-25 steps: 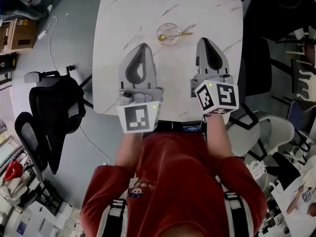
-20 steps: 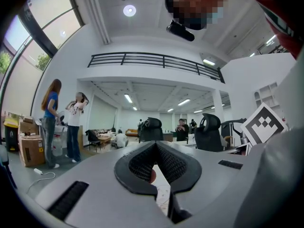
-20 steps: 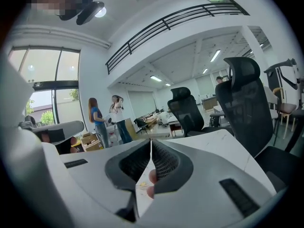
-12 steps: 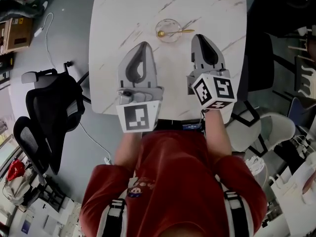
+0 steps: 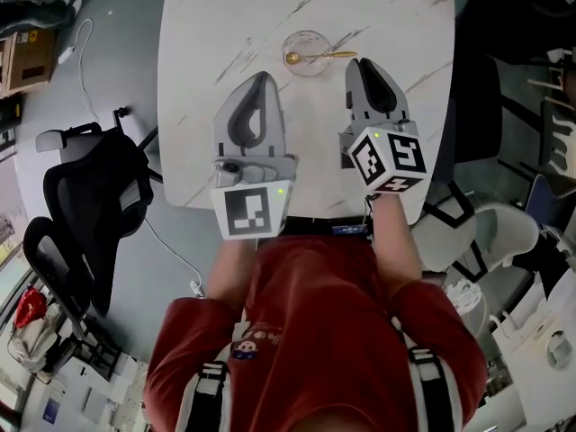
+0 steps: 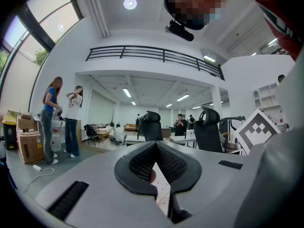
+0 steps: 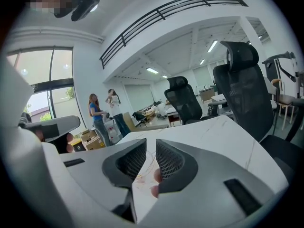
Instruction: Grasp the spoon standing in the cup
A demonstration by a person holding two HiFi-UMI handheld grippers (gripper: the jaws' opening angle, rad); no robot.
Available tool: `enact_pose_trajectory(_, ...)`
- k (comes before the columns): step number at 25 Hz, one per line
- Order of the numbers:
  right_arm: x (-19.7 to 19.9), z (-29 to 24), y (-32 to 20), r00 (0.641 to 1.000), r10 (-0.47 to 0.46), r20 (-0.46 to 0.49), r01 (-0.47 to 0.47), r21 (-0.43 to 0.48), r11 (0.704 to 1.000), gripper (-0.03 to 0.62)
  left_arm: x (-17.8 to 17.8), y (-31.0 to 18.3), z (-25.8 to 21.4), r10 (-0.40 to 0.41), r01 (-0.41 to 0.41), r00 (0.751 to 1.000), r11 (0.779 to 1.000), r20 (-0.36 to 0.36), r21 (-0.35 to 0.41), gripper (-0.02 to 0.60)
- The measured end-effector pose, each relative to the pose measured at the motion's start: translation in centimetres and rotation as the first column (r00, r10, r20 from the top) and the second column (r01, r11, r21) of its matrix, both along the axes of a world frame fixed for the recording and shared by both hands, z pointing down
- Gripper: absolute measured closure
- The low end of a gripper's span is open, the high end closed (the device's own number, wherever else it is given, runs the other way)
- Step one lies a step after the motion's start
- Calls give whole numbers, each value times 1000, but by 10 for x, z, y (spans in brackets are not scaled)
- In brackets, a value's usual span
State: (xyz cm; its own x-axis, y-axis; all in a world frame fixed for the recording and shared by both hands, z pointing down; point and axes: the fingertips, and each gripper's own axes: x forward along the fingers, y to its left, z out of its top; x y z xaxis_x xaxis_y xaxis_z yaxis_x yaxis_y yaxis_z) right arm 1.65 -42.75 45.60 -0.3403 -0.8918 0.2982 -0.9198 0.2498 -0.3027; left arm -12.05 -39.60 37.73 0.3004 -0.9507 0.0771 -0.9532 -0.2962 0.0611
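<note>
A small clear glass cup [image 5: 306, 41] stands on the white marble table [image 5: 207, 25], toward its far middle. A gold spoon [image 5: 317, 57] rests in it, its bowl inside the glass and its handle sticking out to the right over the rim. My right gripper [image 5: 362, 63] [image 7: 151, 146] hovers just right of the cup, its tip near the handle's end, jaws parted by a narrow gap and empty. My left gripper [image 5: 262, 76] [image 6: 154, 145] hangs nearer to me and left of the cup, tips touching, holding nothing. Neither gripper view shows the cup.
A black office chair [image 5: 94, 196] stands on the floor left of the table, and another dark chair [image 5: 468, 106] right of it. The table's near edge [image 5: 193, 203] runs under both grippers. People [image 6: 50, 118] stand far off in the room.
My right gripper has moved forward and a little left, closer to the spoon's handle. The left gripper has hardly moved.
</note>
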Motion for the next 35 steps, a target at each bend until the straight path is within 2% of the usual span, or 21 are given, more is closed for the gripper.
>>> enact_pose_trajectory(9, -7, 13, -4, 1000, -16, 5, 16, -29, 999, 525, 1, -4, 6, 3, -3, 1000, 1000, -2, -14, 580)
enact_pose_trajectory(35, -13, 32, -18, 1000, -9, -5, 8, -73, 997, 520, -8, -16, 15, -1, 0, 1000, 1000, -13, -30, 580)
